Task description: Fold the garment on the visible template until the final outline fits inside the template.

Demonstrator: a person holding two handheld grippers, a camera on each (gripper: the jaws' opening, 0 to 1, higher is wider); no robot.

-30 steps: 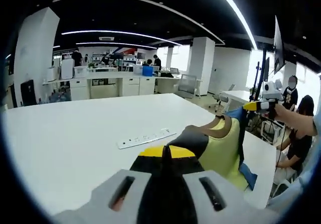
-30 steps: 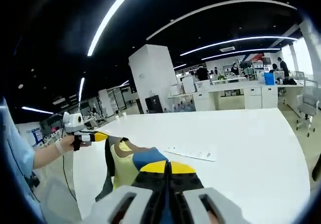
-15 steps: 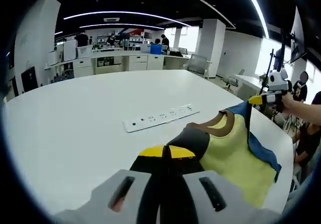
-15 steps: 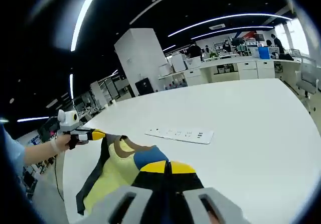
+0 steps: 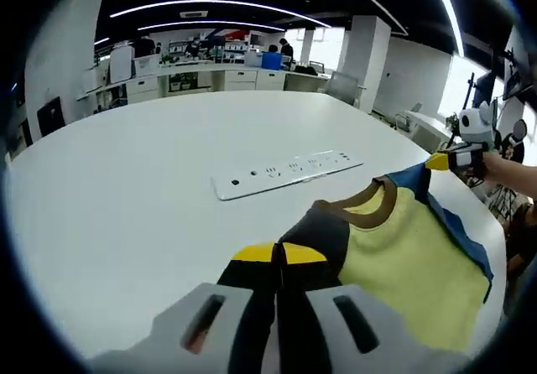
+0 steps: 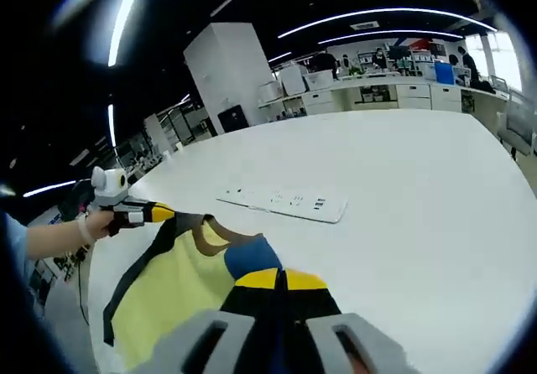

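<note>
Both grippers pinch a yellow shirt (image 5: 403, 265) by its shoulders, jaws closed: left gripper (image 5: 279, 254) on the dark shoulder, right gripper (image 6: 279, 279) apparently on the blue one. A power strip (image 5: 285, 173) lies beyond on the table (image 5: 126, 189).

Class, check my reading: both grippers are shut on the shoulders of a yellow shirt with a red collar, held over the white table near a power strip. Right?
Not quite. The shirt has a brown collar, not red, as the left gripper view shows. The rest stands: both grippers hold its shoulders over the white table near the power strip.

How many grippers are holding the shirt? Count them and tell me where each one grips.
2. The left gripper pinches the shirt at its dark shoulder; the right gripper pinches its blue shoulder, the neckline stretched between them.
</note>
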